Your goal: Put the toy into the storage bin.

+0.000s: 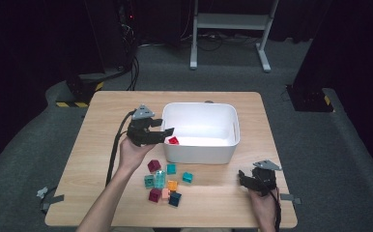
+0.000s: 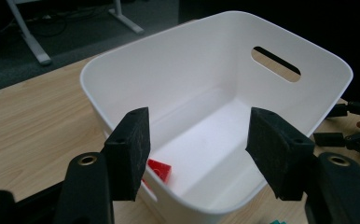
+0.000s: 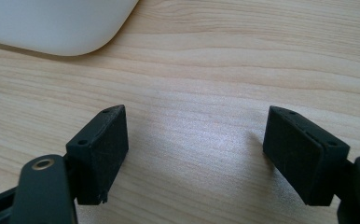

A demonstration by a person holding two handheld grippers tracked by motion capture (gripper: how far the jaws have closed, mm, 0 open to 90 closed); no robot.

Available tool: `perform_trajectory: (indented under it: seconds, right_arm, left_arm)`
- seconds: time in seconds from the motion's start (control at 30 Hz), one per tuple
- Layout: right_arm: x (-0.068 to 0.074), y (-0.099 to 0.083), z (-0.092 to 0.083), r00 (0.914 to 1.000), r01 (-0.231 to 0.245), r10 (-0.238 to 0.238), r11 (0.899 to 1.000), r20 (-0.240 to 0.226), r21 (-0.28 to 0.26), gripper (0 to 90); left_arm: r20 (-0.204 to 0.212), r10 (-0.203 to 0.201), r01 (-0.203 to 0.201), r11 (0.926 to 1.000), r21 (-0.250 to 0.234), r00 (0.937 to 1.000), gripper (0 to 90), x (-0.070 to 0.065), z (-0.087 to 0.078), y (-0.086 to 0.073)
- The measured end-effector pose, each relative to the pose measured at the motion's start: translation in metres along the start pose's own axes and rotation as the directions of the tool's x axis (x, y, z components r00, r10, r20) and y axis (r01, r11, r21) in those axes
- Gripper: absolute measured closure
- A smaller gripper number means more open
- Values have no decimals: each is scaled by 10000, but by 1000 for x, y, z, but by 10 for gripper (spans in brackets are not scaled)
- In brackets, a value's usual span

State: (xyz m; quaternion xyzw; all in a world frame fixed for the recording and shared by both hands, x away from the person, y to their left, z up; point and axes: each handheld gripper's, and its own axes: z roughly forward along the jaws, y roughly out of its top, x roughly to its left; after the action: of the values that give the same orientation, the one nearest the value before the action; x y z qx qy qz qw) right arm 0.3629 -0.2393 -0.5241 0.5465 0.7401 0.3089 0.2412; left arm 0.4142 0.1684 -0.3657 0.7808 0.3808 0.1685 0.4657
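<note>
While the left gripper (image 1: 167, 135) hangs over the near left corner of the white bin (image 1: 201, 154), its jaws stand apart with nothing between them. A red block (image 1: 174, 140) lies on the bin's floor just under that gripper, close to the left wall; in the left gripper view the same red block (image 2: 158, 171) shows beside the left jaw, below it and not pressed by either pad. The hand (image 1: 132, 153) that carries this gripper comes in from the lower left, with its cable trailing back over the wooden surface (image 1: 102, 121).

Just in front of the bin, near the middle of the surface, a cluster of small blocks (image 1: 165, 182) lies loose: dark red, teal, pale green, orange, pink and dark blue ones, close together, some touching.

Further right, the bin sits in the middle of the surface, with a handle slot (image 2: 276, 64) in its far end wall.

At the right, the right gripper (image 1: 245, 178) rests low by the near right corner of the surface, well apart from the blocks. Its jaws are wide, with bare wood between them, and a rounded corner of the bin (image 3: 57, 28) shows beyond.
</note>
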Motion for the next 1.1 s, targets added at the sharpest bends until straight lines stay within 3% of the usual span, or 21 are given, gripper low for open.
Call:
perform_trajectory:
  seconds: [0.17, 0.37, 0.6, 0.83, 1.1]
  right_arm:
    - [0, 0, 0, 10000, 14, -14, 10000, 27, 0, 219]
    - [0, 0, 0, 10000, 11, -11, 10000, 21, 2, 219]
    - [1, 0, 0, 10000, 27, -27, 10000, 18, -1, 220]
    - [1, 0, 0, 10000, 32, -32, 10000, 14, 1, 219]
    - [1, 0, 0, 10000, 11, -11, 10000, 16, 4, 219]
  left_arm:
    - [-288, 62, -69, 9997, -239, 9996, 383, 4, -22, -14]
    - [-804, 108, -104, 9999, 54, 9967, 379, 11, -41, -37]
    - [-943, -92, 123, 9994, 323, 9955, 359, 18, -43, -60]
    - [-963, -402, 459, 9973, 578, 9945, 338, 25, -34, -86]
    - [-841, -257, 338, 9949, 952, 9961, 332, 25, -19, -101]
